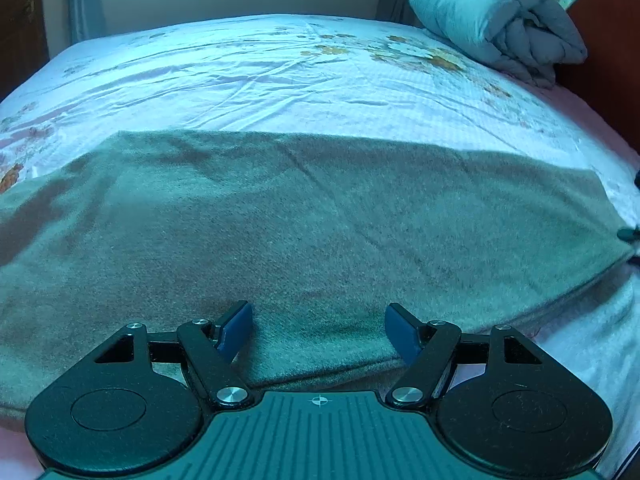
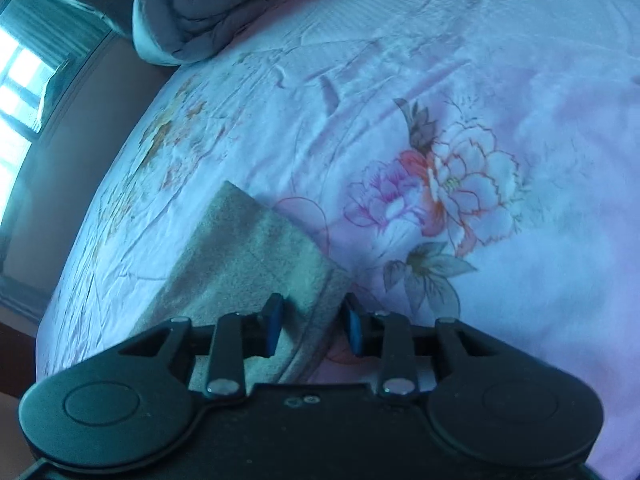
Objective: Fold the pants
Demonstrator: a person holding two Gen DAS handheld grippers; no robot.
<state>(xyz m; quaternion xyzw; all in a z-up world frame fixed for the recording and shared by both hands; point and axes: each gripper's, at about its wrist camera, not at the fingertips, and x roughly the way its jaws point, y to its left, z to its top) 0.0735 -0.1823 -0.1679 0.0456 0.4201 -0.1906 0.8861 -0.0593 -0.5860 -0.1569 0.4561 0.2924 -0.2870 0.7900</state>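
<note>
Left gripper (image 1: 318, 330) hovers with jaws spread over the near edge of the grey pants (image 1: 304, 220), laid across the floral bedsheet (image 1: 248, 76). Right gripper (image 2: 312, 326) straddles the pants' end, pads not pressing.

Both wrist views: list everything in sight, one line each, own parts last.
pants: one, grey-green, spread flat on the near part of the bed, one end between the right gripper's fingers.
sheet: one, pale pink with flower prints, covering the bed.
quilt: one, grey, folded, at the bed's far corner.
window: one, bright, with curtain, at the left edge of the right wrist view.
left gripper: one, black with blue pads, open over the pants' near edge.
right gripper: one, black with blue pads, jaws around the pants' end, gaps showing.
</note>
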